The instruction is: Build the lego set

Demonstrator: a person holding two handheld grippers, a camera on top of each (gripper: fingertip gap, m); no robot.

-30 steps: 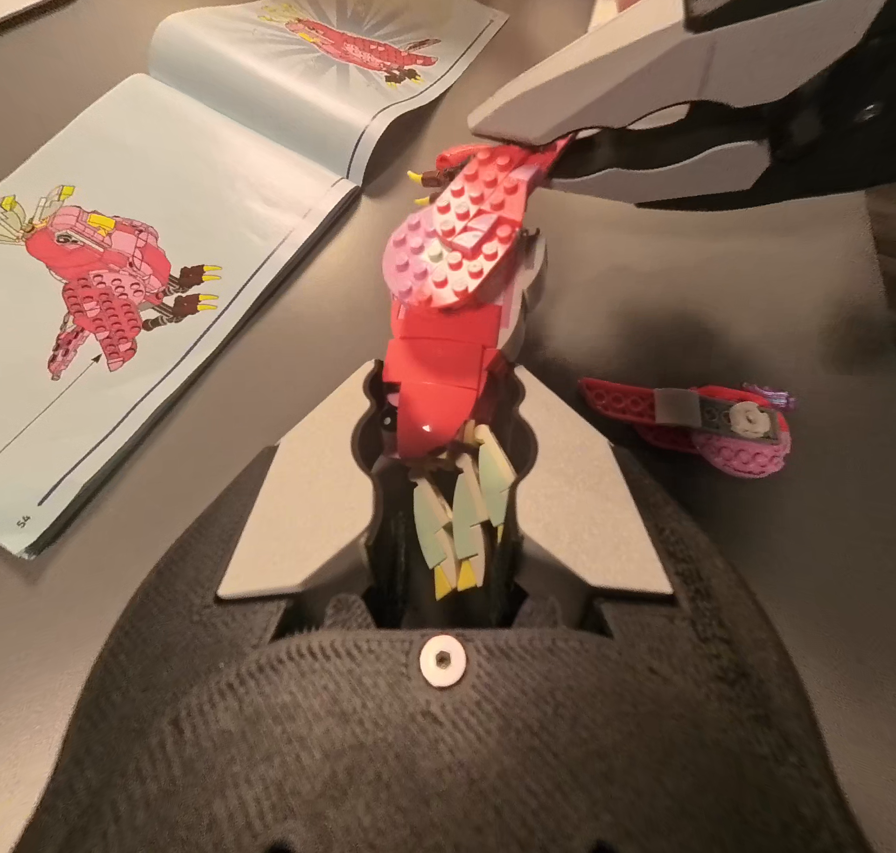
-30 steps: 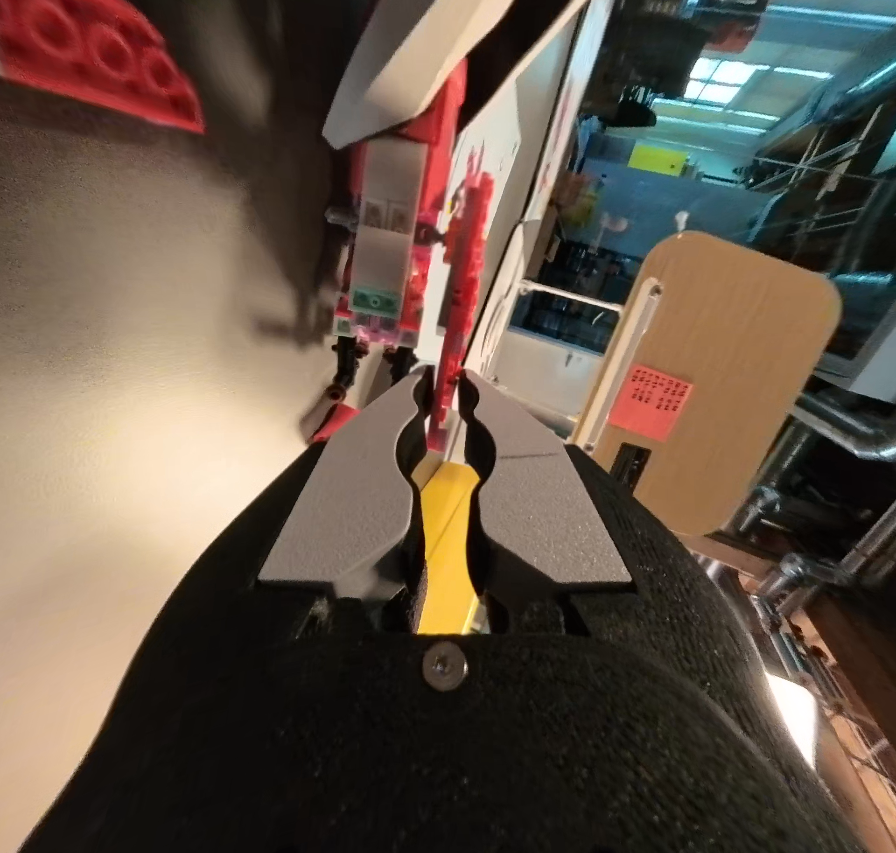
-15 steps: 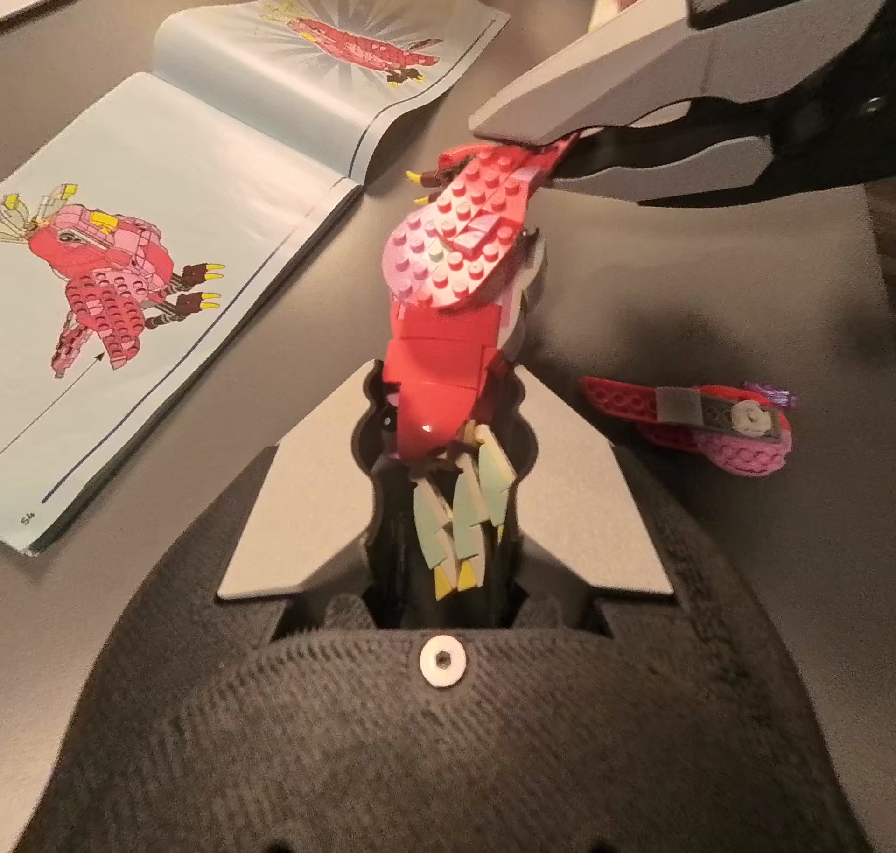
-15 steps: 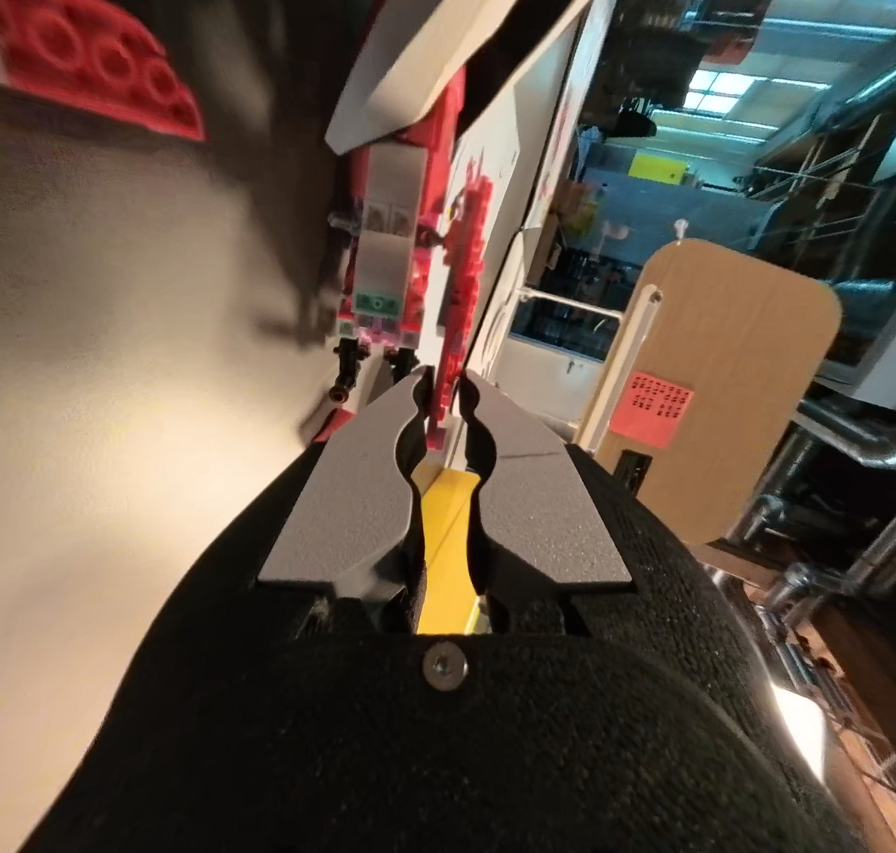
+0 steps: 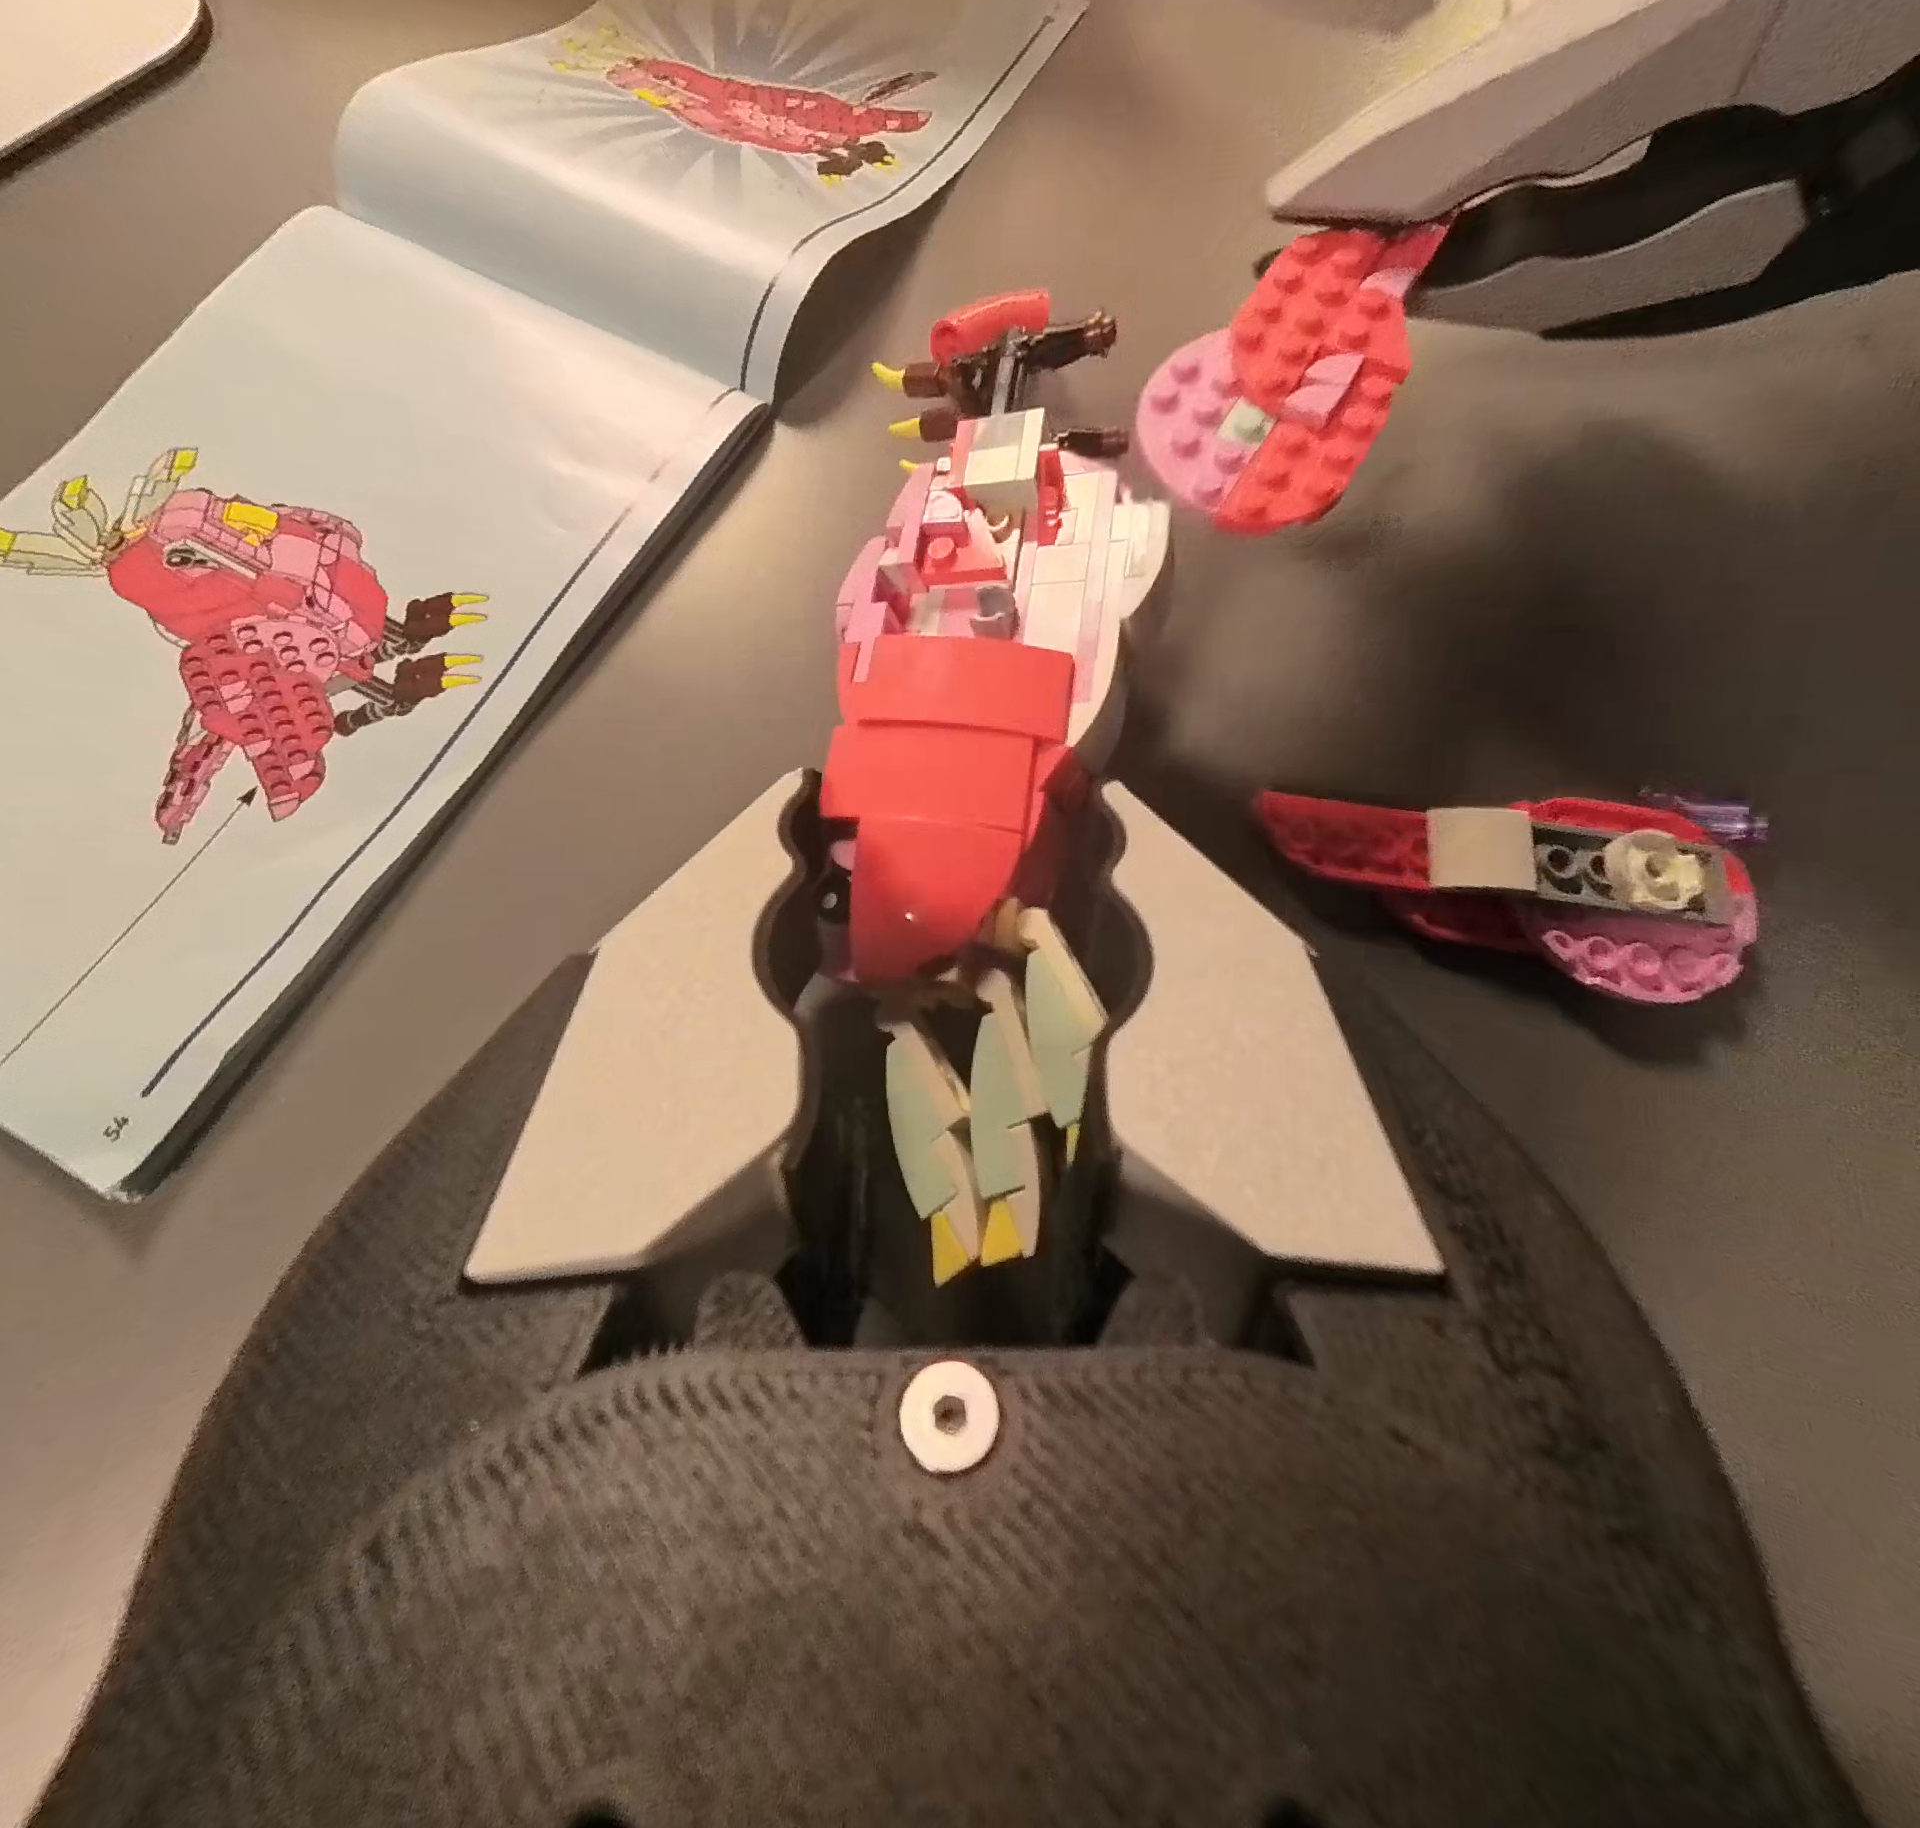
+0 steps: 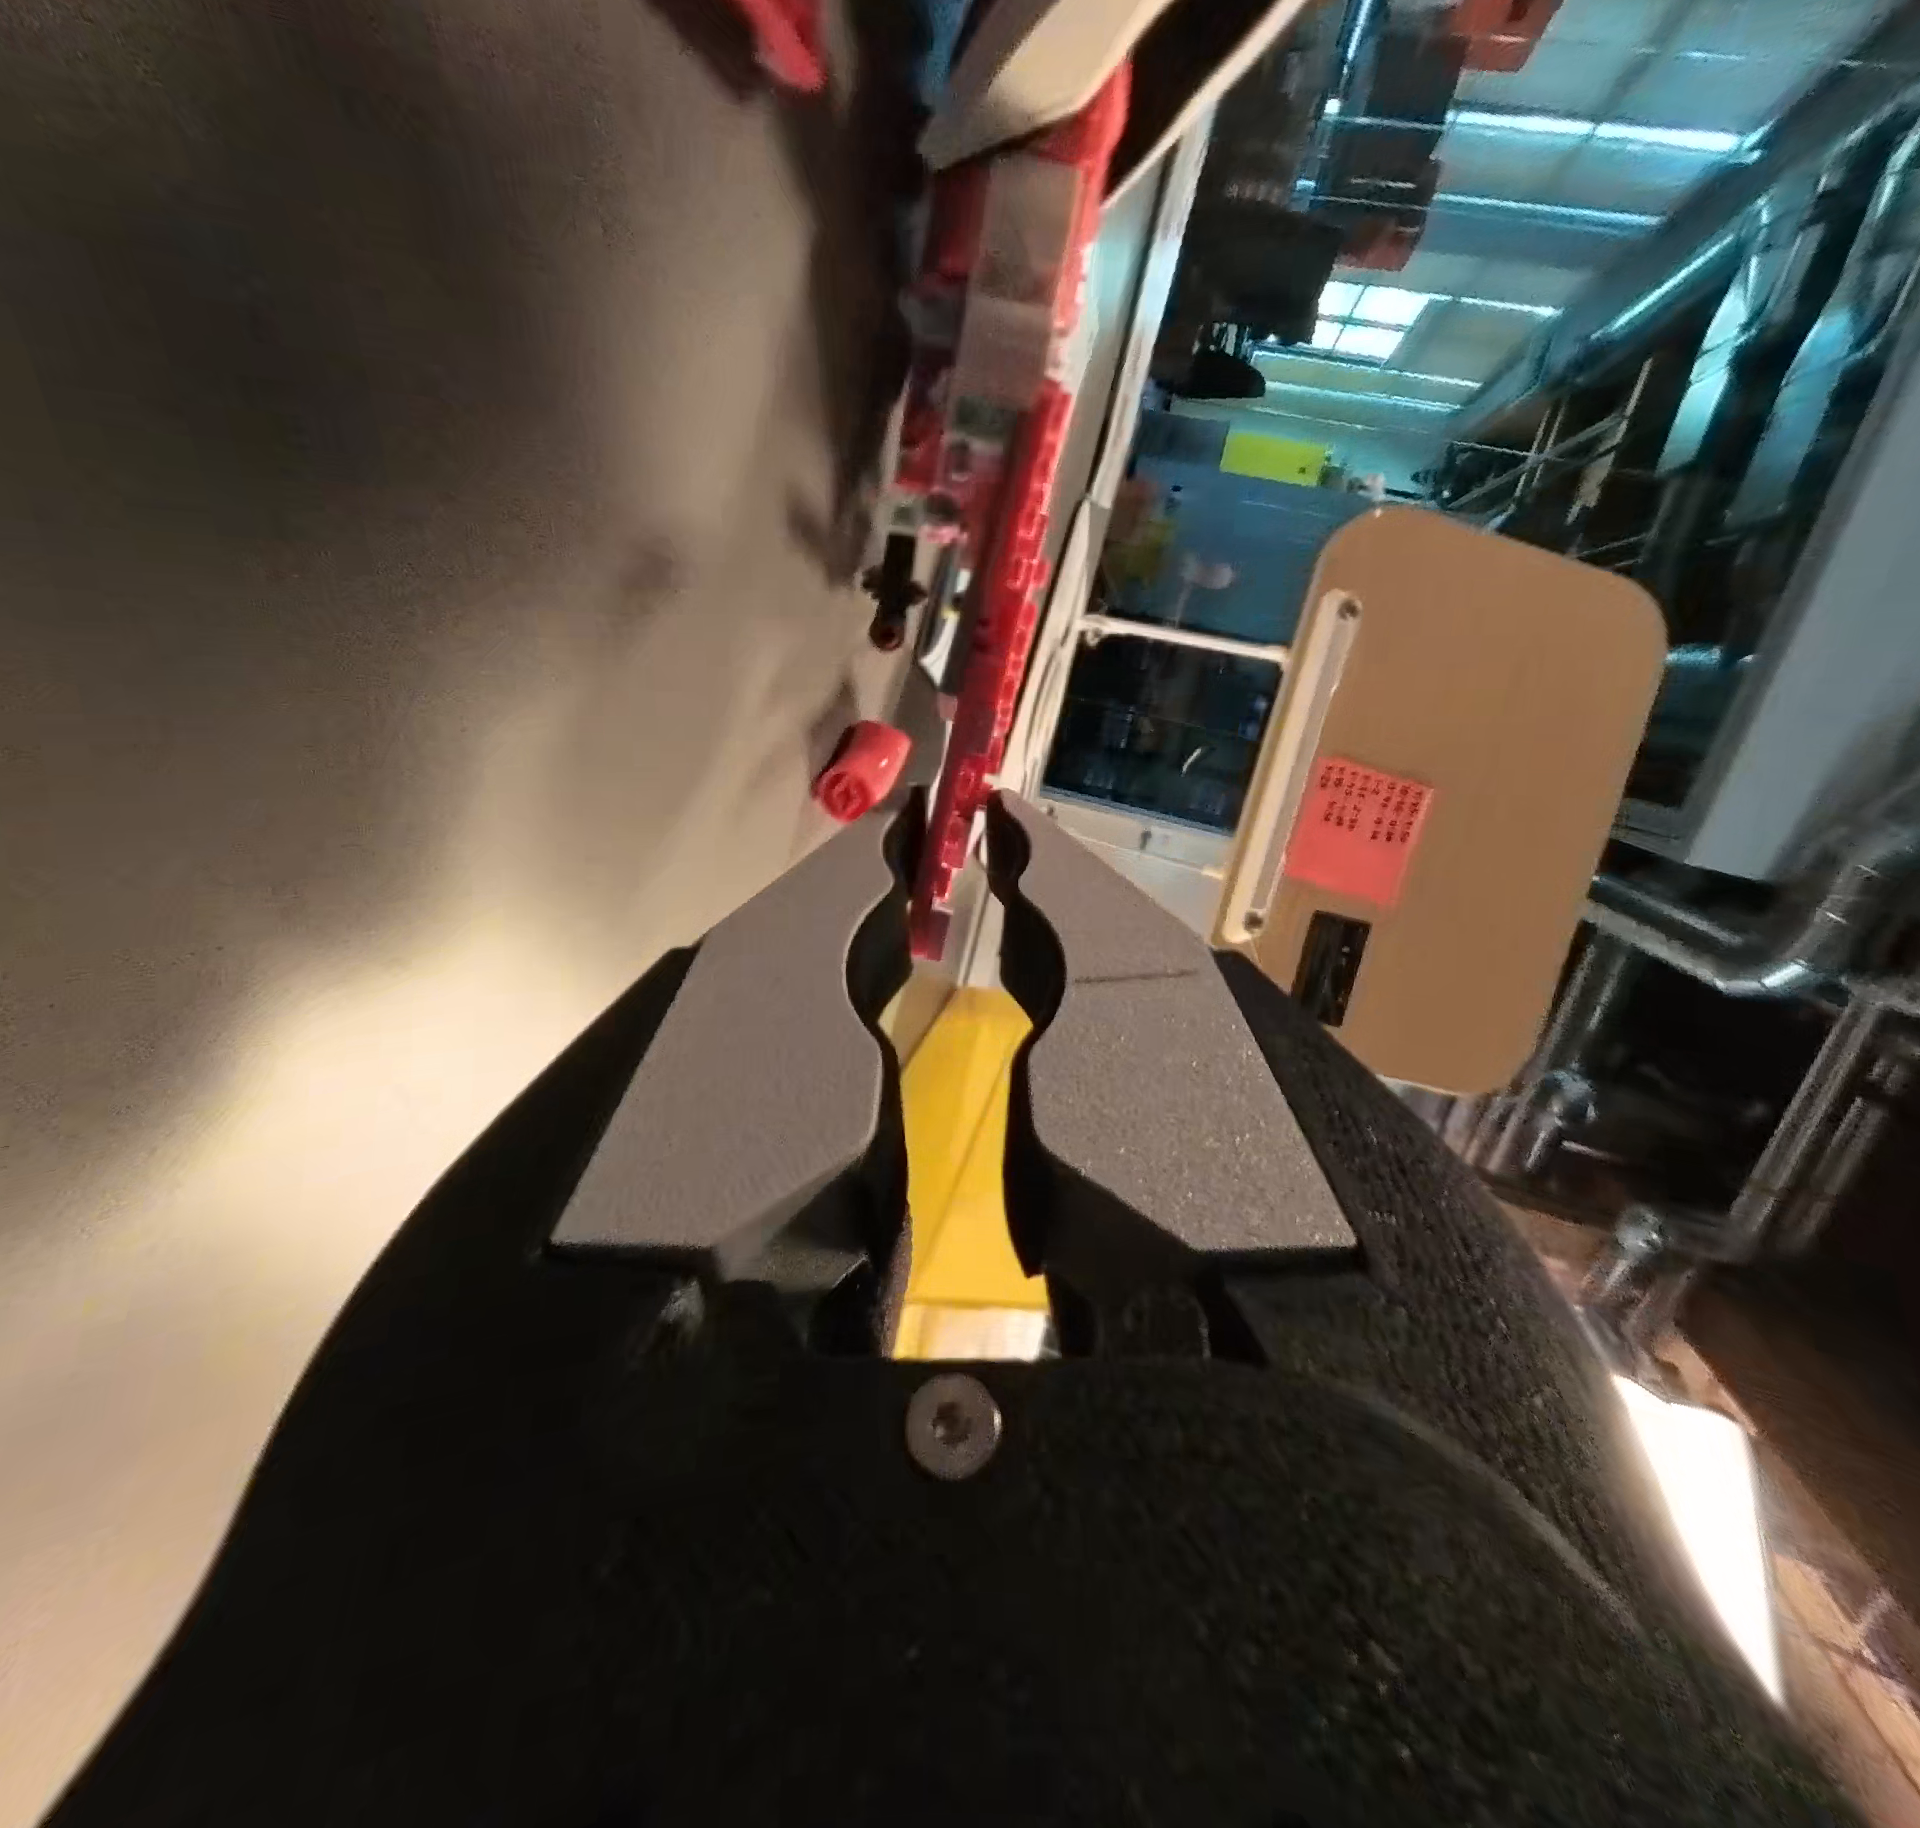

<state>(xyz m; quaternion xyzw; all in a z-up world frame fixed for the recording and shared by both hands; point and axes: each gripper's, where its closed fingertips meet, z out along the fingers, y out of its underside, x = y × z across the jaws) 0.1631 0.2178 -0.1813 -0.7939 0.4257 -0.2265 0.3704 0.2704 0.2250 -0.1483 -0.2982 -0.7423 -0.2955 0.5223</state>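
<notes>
My left gripper (image 5: 951,812) is shut on the red head of a brick bird model (image 5: 977,635), whose pale crest feathers hang back between the fingers. The model's body points away from me above the dark table (image 5: 1558,1103), with its clawed feet at the far end. My right gripper (image 6: 954,807) is shut on a red and pink brick wing (image 6: 997,656), seen edge-on. In the left wrist view that wing (image 5: 1278,386) hangs from the right gripper (image 5: 1382,246), just right of the model and apart from it.
An open instruction booklet (image 5: 416,428) lies on the table to the left. A second red and pink wing (image 5: 1507,874) lies on the table at the right. A wooden board with a red sticker (image 6: 1455,791) stands beyond the table. The tips of one gripper are about 12 centimetres away from the tips of the other.
The wing lay against the bird's body before. The right gripper has now carried it to the right, clear of the body. The left gripper still holds the bird.
</notes>
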